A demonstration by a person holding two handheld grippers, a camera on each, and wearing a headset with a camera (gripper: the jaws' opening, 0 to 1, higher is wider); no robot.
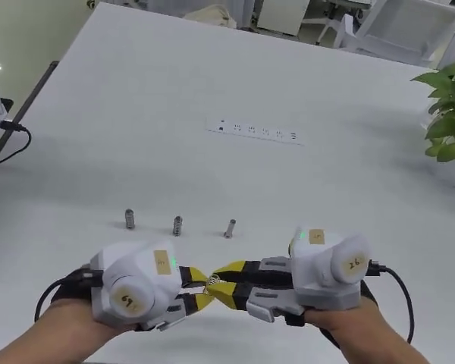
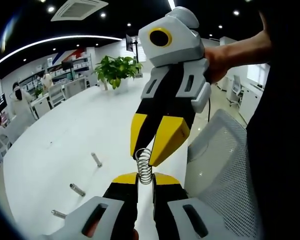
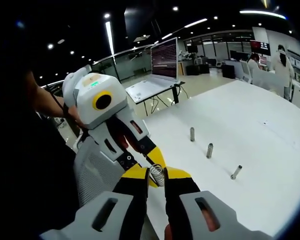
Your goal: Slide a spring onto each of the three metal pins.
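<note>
Spring [image 1: 209, 286] at the meeting of two grippers, tip to tip by the near edge of the white table [image 1: 288, 83]. Pinched at one end by the closed left gripper [image 2: 146, 179], at the other by the closed right gripper [image 3: 157, 174]. Farther out, well apart from both, a row: left pin [image 1: 130, 219] and middle pin [image 1: 177, 225], seemingly sleeved already, then bare, leaning right pin [image 1: 230, 228].

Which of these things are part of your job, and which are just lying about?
For the job: spring, three metal pins, left gripper, right gripper.
Just lying about: power strip, leafy plant, laptop.
</note>
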